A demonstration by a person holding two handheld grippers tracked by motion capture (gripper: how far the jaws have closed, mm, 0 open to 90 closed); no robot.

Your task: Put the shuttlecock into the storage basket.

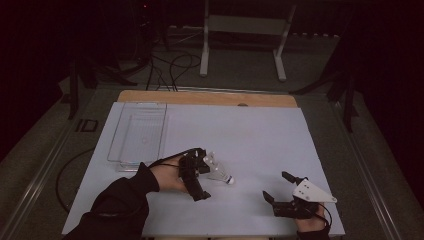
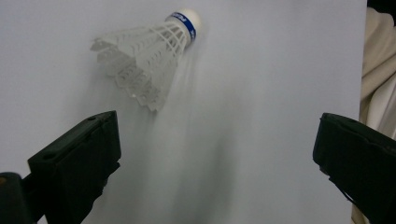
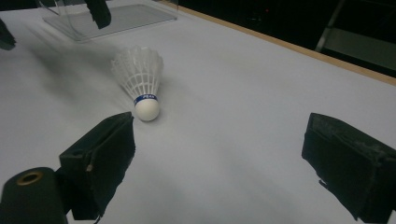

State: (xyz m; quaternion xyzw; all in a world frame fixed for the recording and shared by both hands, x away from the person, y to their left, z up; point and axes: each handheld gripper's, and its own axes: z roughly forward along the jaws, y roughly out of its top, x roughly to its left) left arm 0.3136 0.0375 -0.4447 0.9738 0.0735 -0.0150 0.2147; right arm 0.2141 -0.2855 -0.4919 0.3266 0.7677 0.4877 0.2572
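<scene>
Two grippers, both spread wide and empty. Nearest, right gripper (image 1: 279,191) low at the table's front edge, holding nothing. Farther in, left gripper (image 1: 201,172) hovering just beside the shuttlecock (image 1: 218,171), jaws wide, not yet around it. Shuttlecock lying on its side on the white table (image 1: 250,135), untouched. Beyond, clear tray (image 1: 137,134) empty. Probably early: grasp and placing still ahead.
</scene>
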